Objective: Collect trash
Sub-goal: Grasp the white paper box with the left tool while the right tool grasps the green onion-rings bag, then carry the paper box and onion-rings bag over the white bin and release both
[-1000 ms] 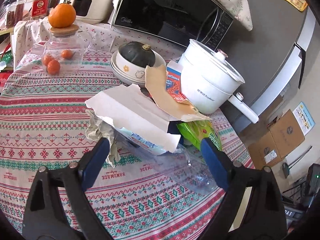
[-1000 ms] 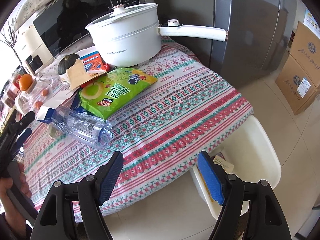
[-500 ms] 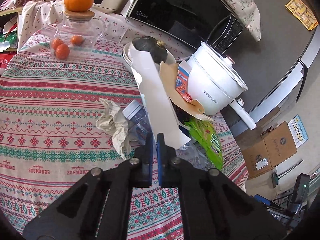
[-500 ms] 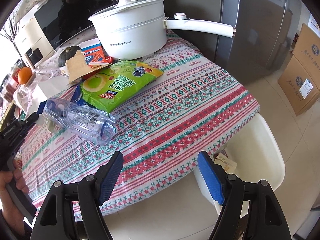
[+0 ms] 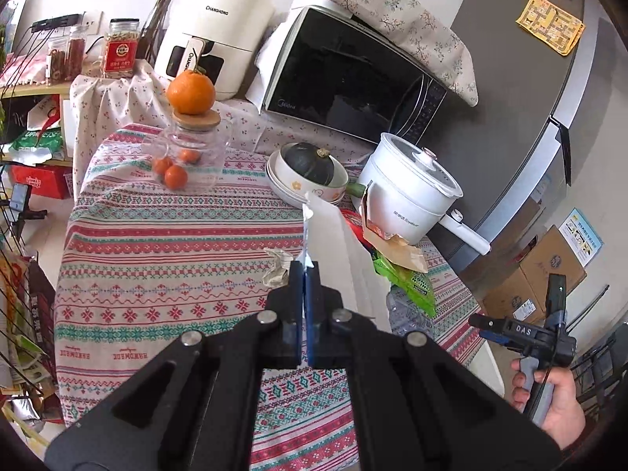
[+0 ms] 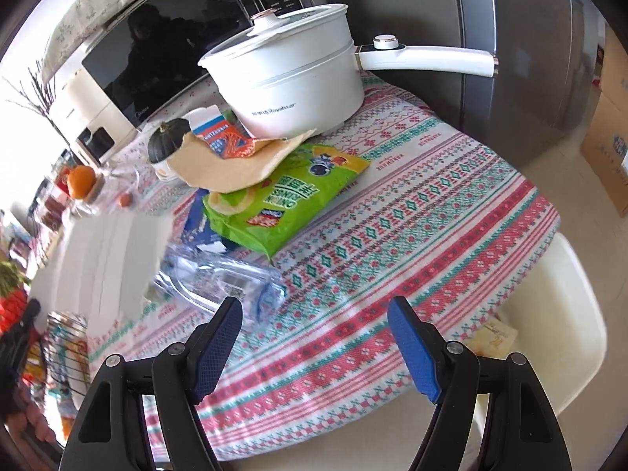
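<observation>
My left gripper (image 5: 304,271) is clenched on a white paper sheet (image 5: 337,243), lifted clear of the table (image 5: 157,274) and standing on edge above the pads; in the right wrist view the same sheet (image 6: 106,259) hangs blurred at the left over the clutter. My right gripper (image 6: 314,325) is released, jaws wide, nothing between them, hovering over the near table edge just short of the clear plastic bottle (image 6: 219,278). Progress, as I judge it: early, one piece in hand and not yet binned; no bin that I can identify, though a pale tub (image 6: 549,314) with a paper scrap inside sits below the table's right edge, may be it. Still left on the cloth: the bottle lying on its side, a crumpled tissue (image 5: 276,267) just left of my left pads, a green chip bag (image 6: 282,204) behind the bottle, brown paper (image 6: 231,165) lying on top of the bag, and a red-and-white carton (image 6: 219,135) against the pot (image 6: 294,90). Writing: the cloth repeats "HANDMADE" upside down; bag reads "ONION RINGS", also upside down from here; pot says "Royalstar" after some Chinese characters; microwave (image 5: 345,78) badge looks like "Midea", small; air fryer (image 5: 212,31) says "CHANGHONG"; right gripper handle shows "DAS". Carton print too small to read. Far: squash (image 5: 310,161) in a bowl and orange (image 5: 191,92) on a jar, not trash I think.
</observation>
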Action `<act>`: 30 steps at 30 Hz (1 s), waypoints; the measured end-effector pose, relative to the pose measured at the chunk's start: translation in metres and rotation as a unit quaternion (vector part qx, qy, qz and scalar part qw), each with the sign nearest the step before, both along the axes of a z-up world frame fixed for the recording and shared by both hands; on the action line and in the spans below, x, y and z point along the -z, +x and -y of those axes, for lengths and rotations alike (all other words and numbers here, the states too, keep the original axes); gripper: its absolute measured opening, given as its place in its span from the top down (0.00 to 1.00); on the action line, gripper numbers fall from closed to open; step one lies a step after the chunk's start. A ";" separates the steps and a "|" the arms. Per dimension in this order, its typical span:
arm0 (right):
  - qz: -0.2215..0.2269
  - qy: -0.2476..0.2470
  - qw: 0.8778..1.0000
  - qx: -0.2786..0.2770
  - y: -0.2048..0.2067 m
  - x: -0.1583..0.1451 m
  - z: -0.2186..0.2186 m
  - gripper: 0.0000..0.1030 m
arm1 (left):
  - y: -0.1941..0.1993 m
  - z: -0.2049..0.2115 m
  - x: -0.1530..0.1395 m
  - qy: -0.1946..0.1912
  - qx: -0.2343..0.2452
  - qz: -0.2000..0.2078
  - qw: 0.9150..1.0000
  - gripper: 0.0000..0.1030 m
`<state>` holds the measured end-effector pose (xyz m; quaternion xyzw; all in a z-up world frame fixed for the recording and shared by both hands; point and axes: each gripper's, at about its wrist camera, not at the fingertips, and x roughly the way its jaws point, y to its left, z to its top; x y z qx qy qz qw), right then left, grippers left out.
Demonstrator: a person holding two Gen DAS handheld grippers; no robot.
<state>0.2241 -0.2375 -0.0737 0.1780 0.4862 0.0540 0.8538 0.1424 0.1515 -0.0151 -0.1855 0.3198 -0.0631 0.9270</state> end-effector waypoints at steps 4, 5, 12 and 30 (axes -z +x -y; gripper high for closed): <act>-0.007 0.066 0.997 0.028 0.031 0.022 0.001 0.29 | 0.001 -0.006 0.002 0.004 0.003 -0.007 1.000 0.99; -0.014 0.089 0.995 0.037 0.038 0.030 0.002 0.34 | 0.001 -0.008 0.003 0.001 0.000 -0.009 1.000 0.99; -0.038 0.230 0.970 0.075 0.074 0.075 0.004 0.69 | 0.000 -0.015 0.006 -0.012 -0.005 -0.018 1.000 0.99; 0.030 0.160 0.985 0.056 -0.016 -0.026 0.055 0.97 | -0.008 0.038 -0.020 -0.032 0.058 0.027 0.997 0.99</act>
